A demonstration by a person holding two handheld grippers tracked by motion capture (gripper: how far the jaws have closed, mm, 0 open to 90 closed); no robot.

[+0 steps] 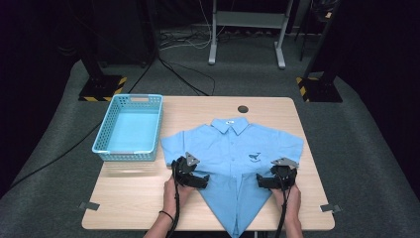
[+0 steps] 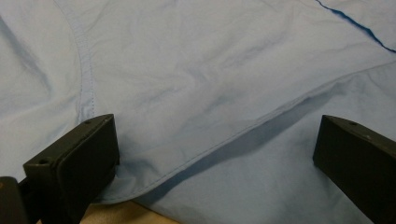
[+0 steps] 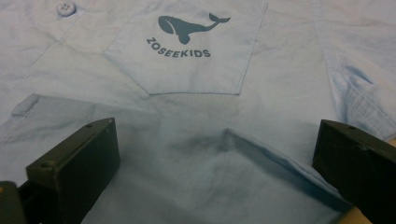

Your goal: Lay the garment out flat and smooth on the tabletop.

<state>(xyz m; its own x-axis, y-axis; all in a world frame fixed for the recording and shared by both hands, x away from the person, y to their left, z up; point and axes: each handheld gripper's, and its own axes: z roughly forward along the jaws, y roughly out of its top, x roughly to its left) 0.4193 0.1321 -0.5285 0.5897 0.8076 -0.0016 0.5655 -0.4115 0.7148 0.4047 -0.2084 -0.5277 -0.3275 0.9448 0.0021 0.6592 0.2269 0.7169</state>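
A light-blue shirt (image 1: pixel 233 163) lies face up on the table (image 1: pixel 129 198), its two lower corners already folded in to a point toward the person. The left gripper (image 1: pixel 192 177) and right gripper (image 1: pixel 273 179) sit over those folded edges, jaws apart on both — nothing pinched. Sleeves and collar lie unfolded ahead of them, and the basket (image 1: pixel 130 128) beyond the left gripper holds nothing, so I judge the folding barely begun.

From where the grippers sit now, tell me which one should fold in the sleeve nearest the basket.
Left. The left gripper rests on the shirt directly below that sleeve, beside the basket. The right gripper sits across the shirt. Both are open.
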